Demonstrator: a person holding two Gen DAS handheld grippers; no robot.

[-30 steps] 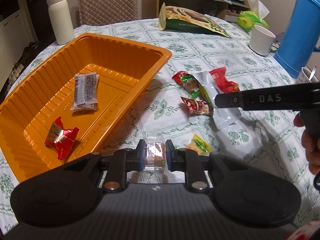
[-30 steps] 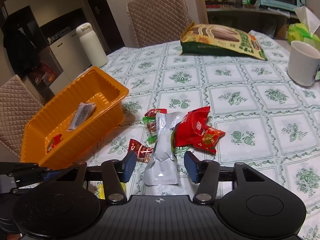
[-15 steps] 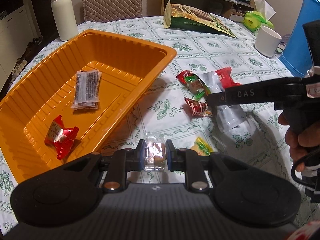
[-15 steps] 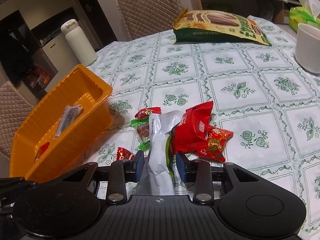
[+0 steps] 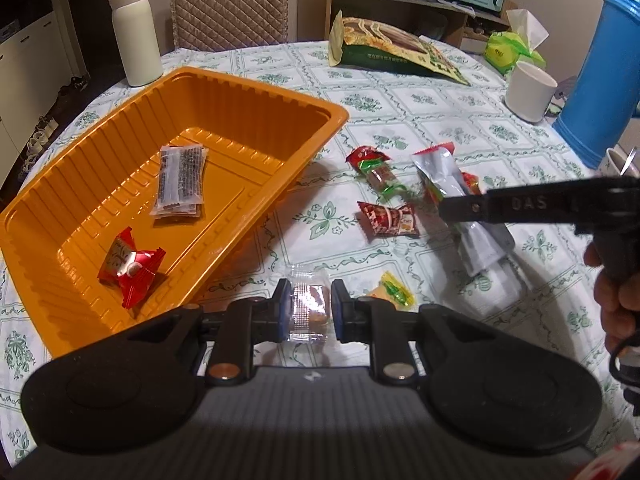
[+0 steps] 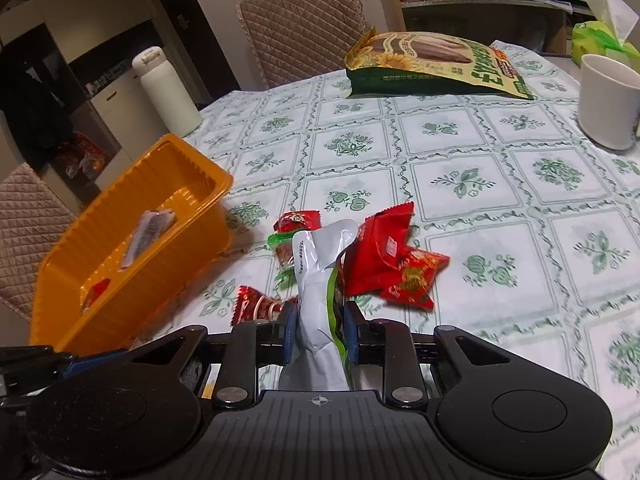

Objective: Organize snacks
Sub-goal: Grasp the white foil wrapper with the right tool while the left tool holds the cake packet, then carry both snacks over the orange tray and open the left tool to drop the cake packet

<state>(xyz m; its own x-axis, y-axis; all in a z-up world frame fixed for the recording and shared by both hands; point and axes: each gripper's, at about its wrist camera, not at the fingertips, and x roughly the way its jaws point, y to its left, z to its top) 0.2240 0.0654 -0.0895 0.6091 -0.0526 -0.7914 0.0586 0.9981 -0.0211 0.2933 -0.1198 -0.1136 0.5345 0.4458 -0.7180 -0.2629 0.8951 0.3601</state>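
My left gripper [image 5: 308, 312] is shut on a small clear-wrapped snack [image 5: 310, 306], held just right of the orange tray [image 5: 280, 100]. The tray holds a dark clear packet [image 5: 180, 180] and a red candy [image 5: 130, 266]. My right gripper [image 6: 318, 334] is shut on a silver-white pouch [image 6: 320, 276], lifting its near end off the table; it also shows in the left wrist view [image 5: 452, 184]. Red packets [image 6: 384, 256] and small red candies [image 5: 388, 218] lie beside the pouch. A yellow-green candy [image 5: 394, 290] lies near my left gripper.
A large sunflower-seed bag [image 5: 396, 52] lies at the back. A white flask [image 5: 134, 34] stands left of it, a white mug [image 5: 530, 90] and a blue thermos [image 5: 604, 76] at the right. Quilted chairs [image 6: 304, 20] stand around the round table.
My right gripper closed on the silver-white pouch and raised its near end. My left gripper kept its hold on the clear-wrapped snack and rose slightly.
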